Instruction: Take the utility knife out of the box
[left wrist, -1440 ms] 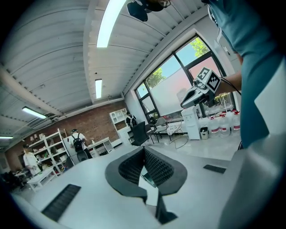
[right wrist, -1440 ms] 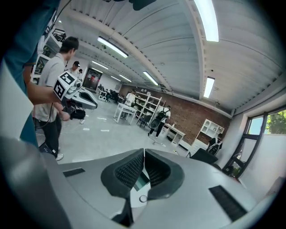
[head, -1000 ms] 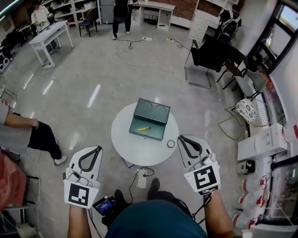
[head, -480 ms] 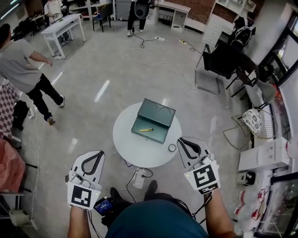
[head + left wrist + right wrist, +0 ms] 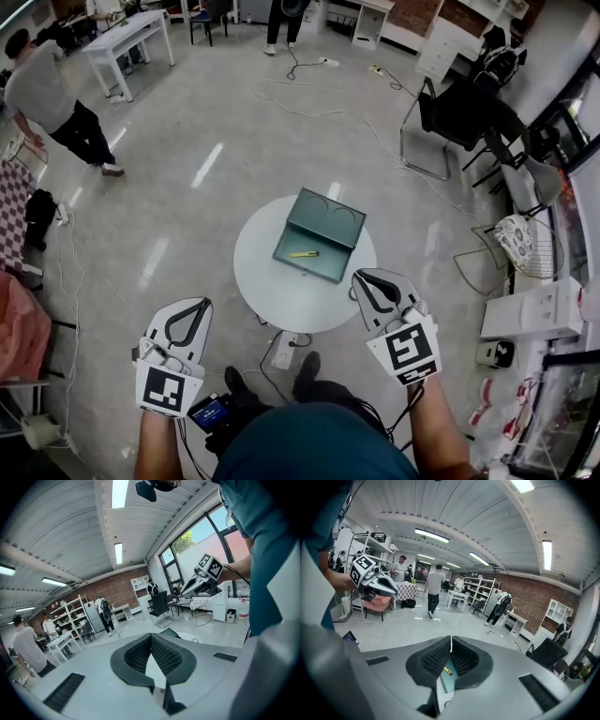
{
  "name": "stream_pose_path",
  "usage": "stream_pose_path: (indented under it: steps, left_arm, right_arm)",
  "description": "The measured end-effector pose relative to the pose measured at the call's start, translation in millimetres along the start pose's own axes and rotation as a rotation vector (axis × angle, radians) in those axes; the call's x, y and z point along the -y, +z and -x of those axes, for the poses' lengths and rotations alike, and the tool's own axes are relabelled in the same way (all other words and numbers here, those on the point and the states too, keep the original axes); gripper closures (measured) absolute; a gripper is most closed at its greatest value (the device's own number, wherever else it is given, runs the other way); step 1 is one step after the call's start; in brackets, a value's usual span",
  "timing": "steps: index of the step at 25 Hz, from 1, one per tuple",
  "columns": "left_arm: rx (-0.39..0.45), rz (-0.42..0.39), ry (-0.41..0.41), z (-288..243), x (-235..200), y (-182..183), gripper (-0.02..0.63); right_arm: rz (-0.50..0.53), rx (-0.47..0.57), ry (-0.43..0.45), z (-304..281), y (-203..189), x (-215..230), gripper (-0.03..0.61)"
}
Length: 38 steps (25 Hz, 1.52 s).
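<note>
The task has hardly begun. The utility knife (image 5: 303, 254), a slim yellow one, lies on the floor of the open green box (image 5: 302, 266), just below the middle of the head view. The box's lid (image 5: 326, 220) is thrown back behind it, so nothing covers the knife. The box stands on the round white surface (image 5: 277, 302), toward its far side.

Both tools are short of the box. The left tool (image 5: 201, 303), at the lower left of the frame, hangs over the floor, off the rim of the surface and well apart from the box. Its own view shows the jaws brought together at the tips with nothing between them. The right tool (image 5: 359, 275), at the lower right, is nearer, its tips over the right edge of the surface and close to the box's near right corner. Its jaws are also closed tip to tip and empty. In the right gripper view the knife shows through the hollow behind the tips, lying in the box beyond.

As I judge it, every step is left: part the jaws of one tool, reach into the box, close on the knife and lift it clear.
</note>
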<state>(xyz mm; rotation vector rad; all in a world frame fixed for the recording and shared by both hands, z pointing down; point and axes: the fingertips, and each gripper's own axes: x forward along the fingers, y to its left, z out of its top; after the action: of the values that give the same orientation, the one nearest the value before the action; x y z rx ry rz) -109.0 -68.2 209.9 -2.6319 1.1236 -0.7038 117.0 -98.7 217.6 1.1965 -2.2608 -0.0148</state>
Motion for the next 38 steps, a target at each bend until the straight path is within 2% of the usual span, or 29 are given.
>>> stream_pose_path:
  steps: [8, 18, 25, 31, 38]
  left_arm:
    - [-0.001, 0.022, -0.064, -42.1, -12.9, -14.3, 0.595]
    - [0.003, 0.025, -0.143, -75.9, -10.8, -23.8, 0.595]
    - [0.011, 0.029, -0.144, -88.7, -4.4, -24.5, 0.595]
    - [-0.016, 0.04, -0.14, -93.3, -4.8, -42.8, 0.595]
    - [-0.047, 0.054, -0.141, -97.0, 15.0, -60.6, 0.595]
  right_arm:
    - [-0.027, -0.037, 0.008, -40.8, -8.5, 5.2, 0.54]
    - [-0.064, -0.08, -0.008, -61.7, -26.4, 18.7, 0.54]
    - [-0.08, -0.095, 0.002, -67.8, -47.4, 27.6, 0.54]
    - [-0.096, -0.115, 0.014, -86.2, -66.5, 26.5, 0.54]
    - [-0.102, -0.128, 0.029, -93.5, -94.0, 27.1, 0.54]
